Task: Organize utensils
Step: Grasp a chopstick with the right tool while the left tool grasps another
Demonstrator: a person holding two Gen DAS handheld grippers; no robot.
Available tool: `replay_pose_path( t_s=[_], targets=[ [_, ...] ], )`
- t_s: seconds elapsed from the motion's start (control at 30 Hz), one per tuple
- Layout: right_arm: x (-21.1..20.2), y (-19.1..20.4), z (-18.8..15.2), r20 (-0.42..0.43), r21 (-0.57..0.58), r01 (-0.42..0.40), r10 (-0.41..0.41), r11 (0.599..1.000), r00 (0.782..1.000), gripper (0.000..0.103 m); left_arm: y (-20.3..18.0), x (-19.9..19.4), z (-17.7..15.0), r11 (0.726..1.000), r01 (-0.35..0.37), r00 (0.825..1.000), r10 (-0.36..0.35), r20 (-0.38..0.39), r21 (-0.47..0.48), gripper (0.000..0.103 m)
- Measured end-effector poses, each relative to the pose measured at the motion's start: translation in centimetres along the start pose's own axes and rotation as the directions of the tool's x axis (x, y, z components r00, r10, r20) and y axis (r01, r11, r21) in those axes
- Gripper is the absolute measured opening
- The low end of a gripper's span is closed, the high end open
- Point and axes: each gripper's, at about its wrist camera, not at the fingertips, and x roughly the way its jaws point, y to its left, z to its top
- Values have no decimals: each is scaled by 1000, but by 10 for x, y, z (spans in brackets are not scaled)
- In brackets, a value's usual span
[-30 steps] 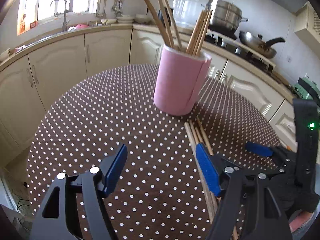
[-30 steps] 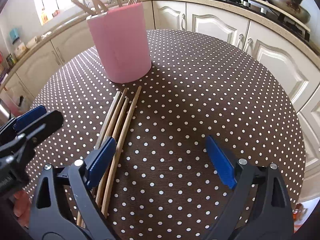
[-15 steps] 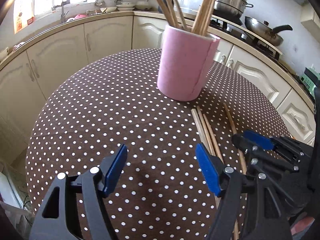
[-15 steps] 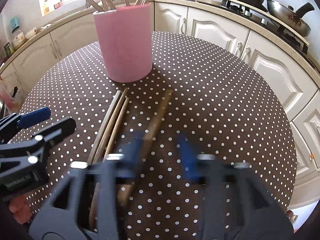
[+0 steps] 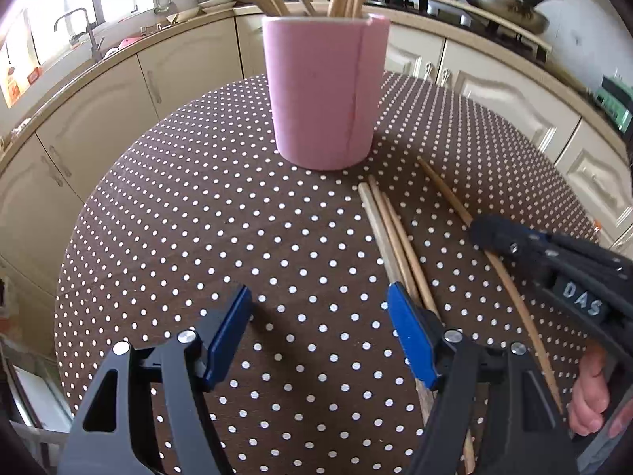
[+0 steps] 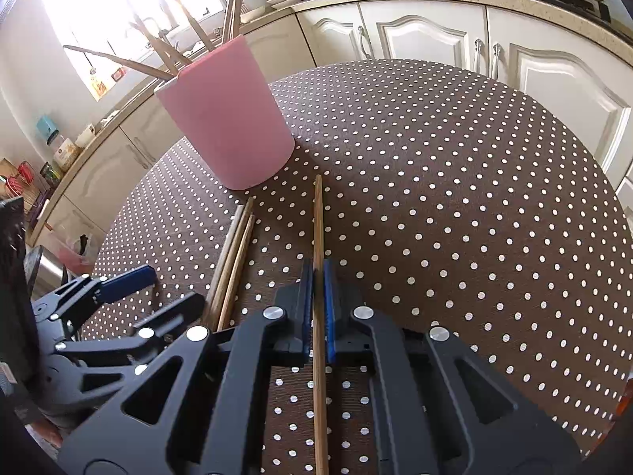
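Note:
A pink holder (image 5: 322,91) (image 6: 227,118) with several wooden chopsticks standing in it sits on the dotted tablecloth. My right gripper (image 6: 317,273) is shut on one wooden chopstick (image 6: 317,221), whose tip points toward the holder's base. That chopstick (image 5: 445,194) and the right gripper (image 5: 480,229) also show at the right of the left wrist view. Three more chopsticks (image 5: 389,229) (image 6: 233,253) lie side by side on the cloth. My left gripper (image 5: 318,318) is open above the cloth, its right pad beside those loose chopsticks, with nothing between the pads.
The round table (image 6: 474,198) with its brown dotted cloth drops off at the right and near edges. Cream kitchen cabinets (image 5: 110,91) and a counter with a sink, a pan (image 5: 506,4) and pots ring the table. A hand (image 5: 589,396) holds the right gripper.
My right gripper closed from wide open onto one chopstick and swung it away from the other three. The left gripper came nearer the holder and stayed open.

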Motion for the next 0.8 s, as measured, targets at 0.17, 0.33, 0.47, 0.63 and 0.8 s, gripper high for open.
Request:
replay_pose_path(
  t_s=[0.17, 0.33, 0.47, 0.63, 0.8],
  targets=[
    [0, -5, 2, 0, 15, -18, 18, 1000, 1000, 6, 1, -3, 2, 1000, 2, 1000, -2, -4, -13, 70],
    [-1, -8, 2, -1, 17, -22, 22, 1000, 1000, 6, -4, -8, 9, 1000, 12, 1000, -12, 11, -16, 70],
    [-1, -8, 2, 0, 21, -25, 25, 999, 1000, 6, -13, -2, 9, 1000, 10, 1000, -10, -5, 10, 71],
    [-2, -8, 1, 0, 21, -25, 25, 999, 1000, 6, -18, 3, 20, 998, -59, 998, 59, -22, -16, 72],
    [-2, -10, 2, -1, 19, -24, 24, 1000, 1000, 6, -24, 11, 36, 994, -107, 993, 106, -48, -22, 74]
  ],
)
